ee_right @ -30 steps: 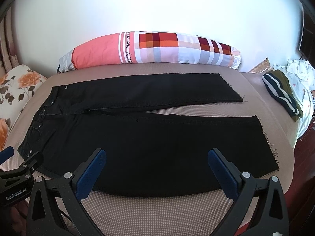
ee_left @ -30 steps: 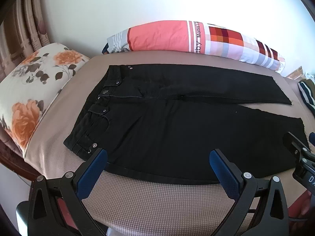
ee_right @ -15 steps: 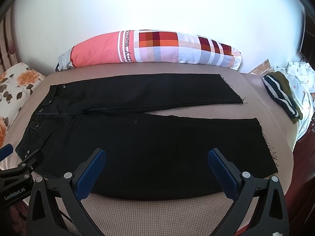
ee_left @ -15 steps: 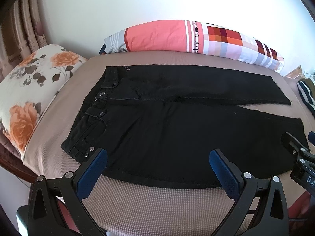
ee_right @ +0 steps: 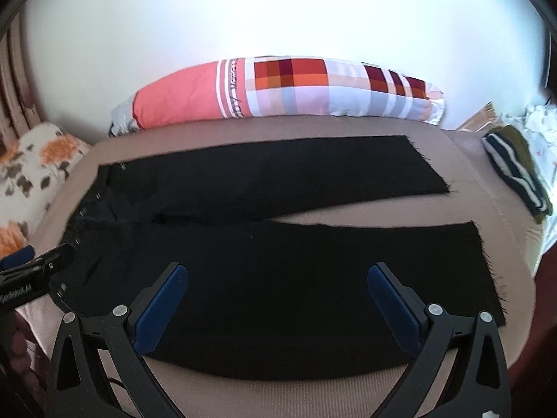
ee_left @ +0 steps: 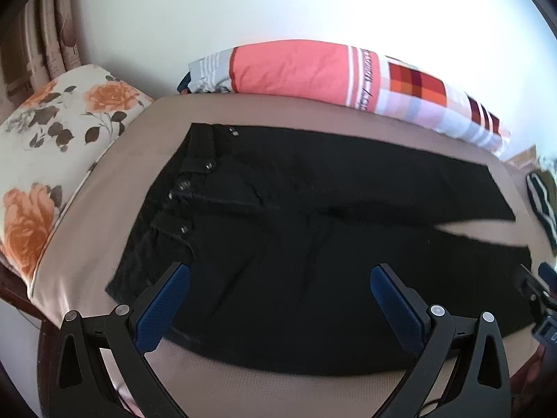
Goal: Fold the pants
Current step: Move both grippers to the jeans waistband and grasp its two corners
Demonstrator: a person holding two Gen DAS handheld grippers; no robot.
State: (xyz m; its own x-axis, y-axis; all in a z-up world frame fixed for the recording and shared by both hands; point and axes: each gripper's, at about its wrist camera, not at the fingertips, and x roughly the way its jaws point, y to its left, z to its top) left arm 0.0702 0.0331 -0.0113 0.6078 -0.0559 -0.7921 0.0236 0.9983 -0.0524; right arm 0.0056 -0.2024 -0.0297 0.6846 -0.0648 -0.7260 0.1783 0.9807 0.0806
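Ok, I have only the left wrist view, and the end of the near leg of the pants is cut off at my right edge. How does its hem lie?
Observer: In the right wrist view, the pants show in full. The near leg's hem lies flat on the bed, not folded, with frayed threads along its edge.
Operator: And the right gripper, does it hold something?
Observer: No. The right gripper is open, its fingers spread above the near leg, with nothing between them.
Operator: What lies beyond the striped cloth on my right?
Observer: A crumpled white cloth, at the far right.
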